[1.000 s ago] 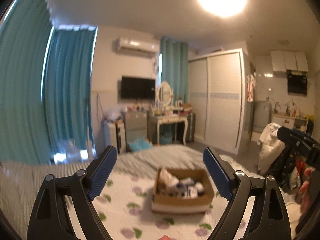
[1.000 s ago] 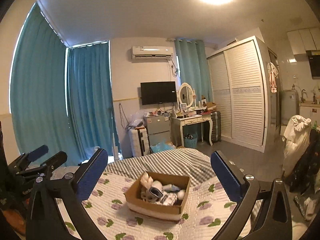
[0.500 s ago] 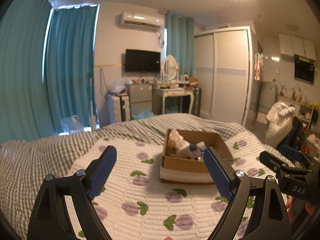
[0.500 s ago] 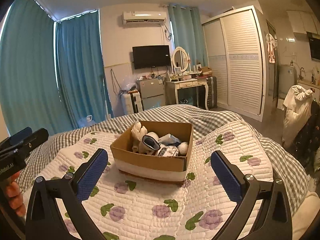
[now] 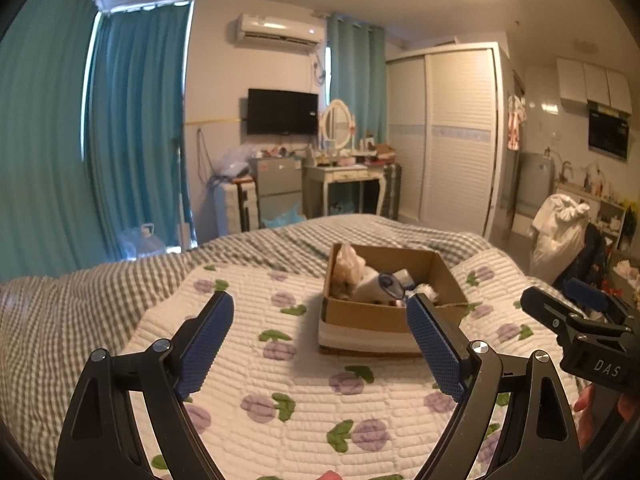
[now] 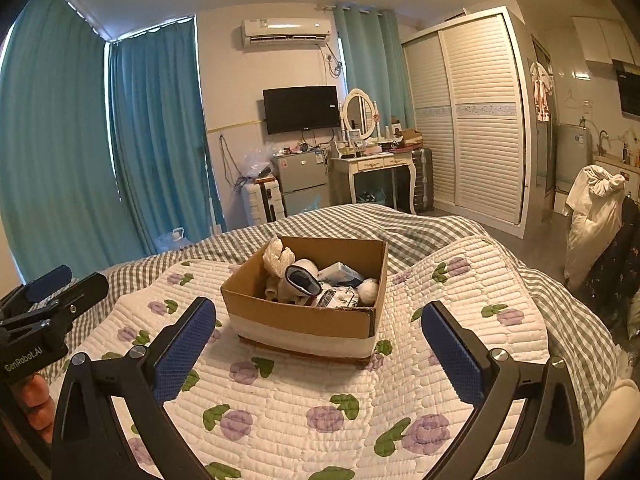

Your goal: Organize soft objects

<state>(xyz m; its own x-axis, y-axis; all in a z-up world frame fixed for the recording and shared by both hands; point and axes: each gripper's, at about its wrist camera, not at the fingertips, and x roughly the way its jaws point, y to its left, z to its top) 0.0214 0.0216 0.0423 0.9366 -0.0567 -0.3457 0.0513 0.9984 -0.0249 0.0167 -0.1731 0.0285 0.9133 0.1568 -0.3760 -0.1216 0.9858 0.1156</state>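
An open cardboard box (image 5: 372, 314) (image 6: 296, 320) sits on the flowered white quilt (image 5: 280, 400) (image 6: 320, 400) on the bed. It holds several soft items: a cream plush piece (image 6: 276, 258), a white sock with a dark blue cuff (image 6: 302, 278) and a white ball (image 6: 367, 290). My left gripper (image 5: 320, 316) is open and empty, short of the box and to its left. My right gripper (image 6: 318, 322) is open and empty, in front of the box. Each gripper shows at the edge of the other's view.
A grey checked blanket (image 6: 420, 228) covers the far part of the bed. Beyond it stand a dressing table (image 6: 376, 164), small fridge (image 6: 304, 184), wardrobe (image 6: 476, 120) and teal curtains (image 6: 80, 152). A chair draped with clothes (image 6: 596, 216) stands at the right.
Both grippers tilted down from the ceiling and wall toward the bed and moved closer to the box. Their jaws stayed open.
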